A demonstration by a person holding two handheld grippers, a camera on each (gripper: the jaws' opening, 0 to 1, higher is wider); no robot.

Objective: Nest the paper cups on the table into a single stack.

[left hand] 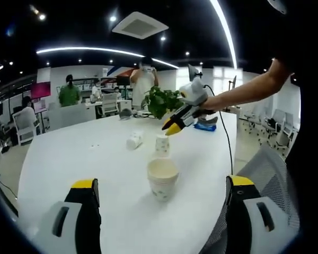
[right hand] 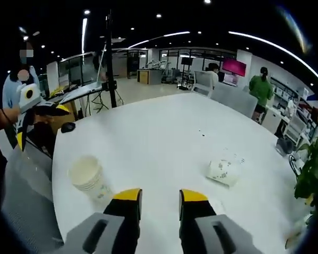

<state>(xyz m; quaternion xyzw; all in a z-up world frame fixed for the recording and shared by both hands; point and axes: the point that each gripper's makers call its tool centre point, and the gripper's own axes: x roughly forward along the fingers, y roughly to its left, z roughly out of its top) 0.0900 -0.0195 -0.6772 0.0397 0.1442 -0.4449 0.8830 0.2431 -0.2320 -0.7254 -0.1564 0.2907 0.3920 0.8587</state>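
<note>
A stack of nested white paper cups [left hand: 162, 179] [right hand: 87, 177] stands upright near the table edge. My left gripper [left hand: 161, 185] is wide open, one jaw on either side of the stack and short of it. Beyond the stack a single cup [left hand: 162, 145] stands upright. A further cup [left hand: 134, 141] [right hand: 222, 170] lies on its side. My right gripper [left hand: 170, 128] [right hand: 160, 197] hovers just above the single upright cup, its jaws a little apart with nothing between them. The left gripper [right hand: 40, 124] also appears at the table's corner, held by a hand.
The white table [left hand: 85, 153] [right hand: 164, 127] is long. A potted plant [left hand: 161, 100] [right hand: 312, 174] and a blue item [left hand: 205, 126] sit at one end, and a dark mouse [right hand: 68, 127] lies near the corner. Grey mesh chairs [left hand: 265, 169] flank the near edge. People stand at desks behind.
</note>
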